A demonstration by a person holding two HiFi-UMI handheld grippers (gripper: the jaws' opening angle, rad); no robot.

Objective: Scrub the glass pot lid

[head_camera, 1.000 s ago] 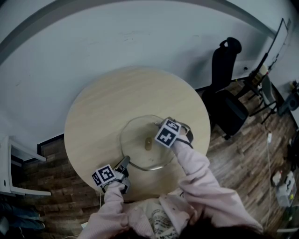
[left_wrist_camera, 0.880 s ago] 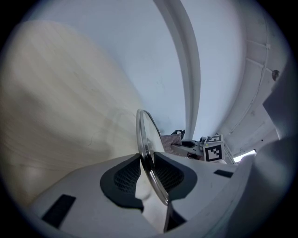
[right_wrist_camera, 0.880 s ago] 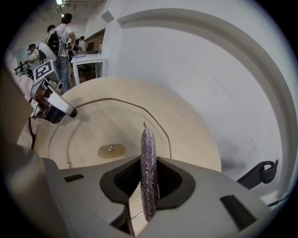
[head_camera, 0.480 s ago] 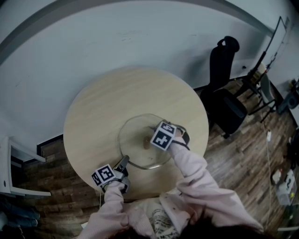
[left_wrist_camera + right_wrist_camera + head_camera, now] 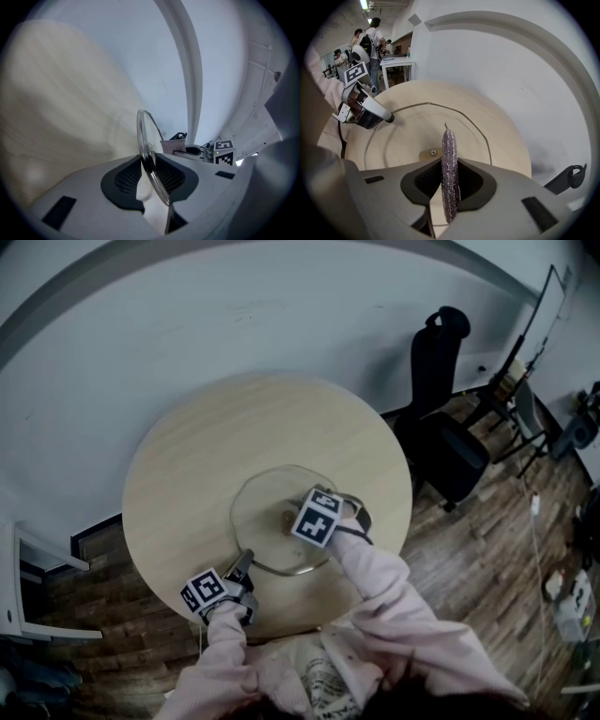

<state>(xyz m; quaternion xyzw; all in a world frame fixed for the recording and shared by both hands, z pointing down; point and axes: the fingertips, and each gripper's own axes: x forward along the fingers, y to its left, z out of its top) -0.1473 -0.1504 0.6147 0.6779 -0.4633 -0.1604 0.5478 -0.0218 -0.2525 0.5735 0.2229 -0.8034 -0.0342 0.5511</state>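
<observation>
The round glass pot lid lies flat on the pale wooden table, its small centre knob just left of my right gripper. My left gripper is shut on the lid's metal rim at the near left edge, the pads pressing on it from both sides. My right gripper hovers over the lid's middle, pointing steeply down. It is shut on a thin silvery scrub pad, seen edge-on, whose tip sits right beside the centre fitting.
A black office chair stands off the table's right side on the wooden floor. White furniture sits at the left edge. Behind my left gripper, a white desk and several people are far off.
My right gripper has slid left across the lid with the scrub pad, from the right part towards the centre knob. The left gripper keeps its grip on the rim.
</observation>
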